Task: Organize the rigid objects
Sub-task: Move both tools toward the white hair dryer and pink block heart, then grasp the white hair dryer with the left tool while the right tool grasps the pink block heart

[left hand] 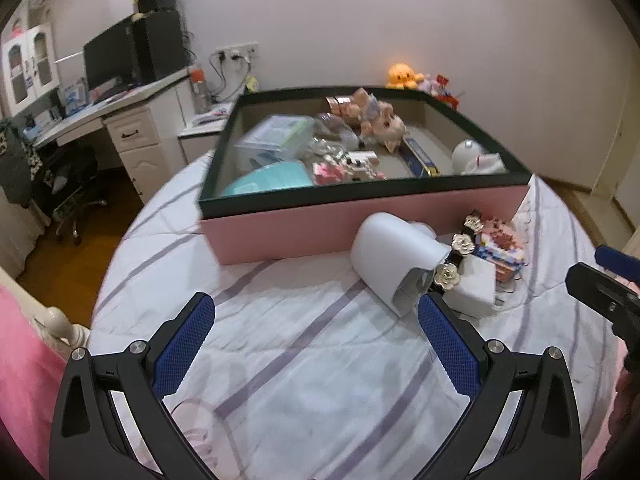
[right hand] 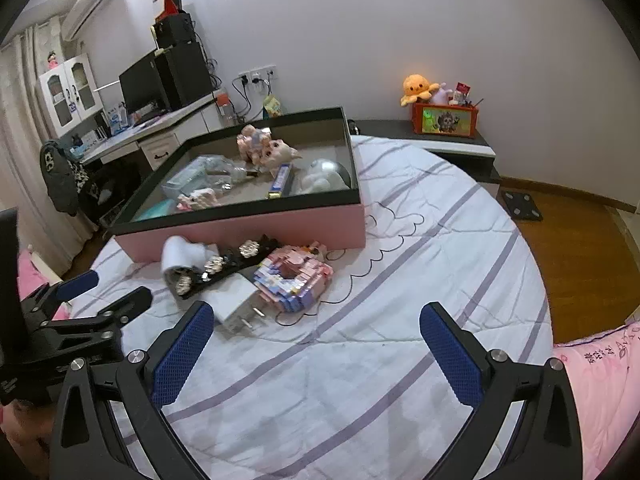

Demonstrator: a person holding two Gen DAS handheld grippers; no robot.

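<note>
Four loose things lie on the bed [right hand: 400, 280] in front of the pink box [left hand: 320, 228]: from left to right a white rounded case [left hand: 384, 256], a black strap with metal flowers [left hand: 460, 246], a white charger [right hand: 236, 296] and a pink brick model [right hand: 296, 276]. Left tool [left hand: 316, 320], fingers spread and empty, has the case just ahead and to its right; right tool [right hand: 316, 328], also spread and empty, sits further back. Only the right view shows the charger's prongs and the strap's long axis running left-right
</note>
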